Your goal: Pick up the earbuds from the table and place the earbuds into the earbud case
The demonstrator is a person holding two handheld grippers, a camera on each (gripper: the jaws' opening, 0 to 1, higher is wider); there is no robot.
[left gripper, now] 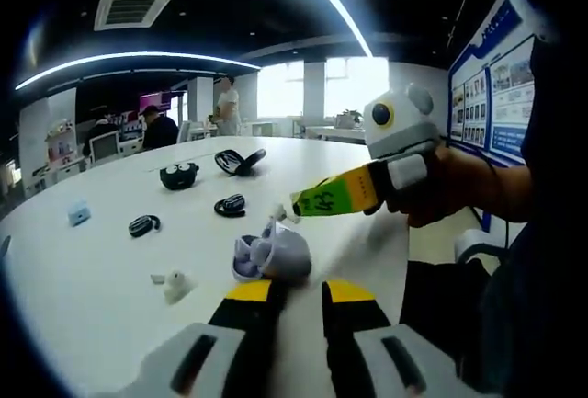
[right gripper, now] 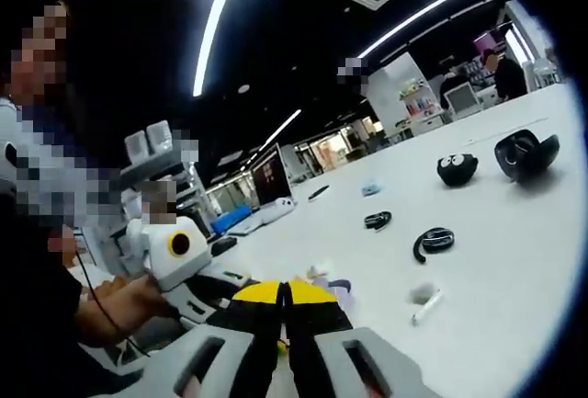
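Observation:
An open lavender earbud case (left gripper: 274,255) sits on the white table (left gripper: 83,306), right at the tips of my left gripper (left gripper: 303,292). Its jaws stand a narrow gap apart, with bare table showing between them and the case mostly ahead of the left jaw. My right gripper (left gripper: 296,205) reaches in from the right, just above the case, with a small white earbud (left gripper: 279,213) at its tip. In the right gripper view my right gripper (right gripper: 286,289) is shut, and a bit of the case (right gripper: 336,284) peeks out behind it. Another white earbud (left gripper: 175,285) lies to the left.
Black ear-hook earbuds (left gripper: 230,205) (left gripper: 144,225), a round black case with eyes (left gripper: 178,175), an open black case (left gripper: 239,161) and a pale blue item (left gripper: 79,214) lie farther back. A hand (left gripper: 441,191) holds the right gripper. The table edge (left gripper: 395,260) runs close on the right.

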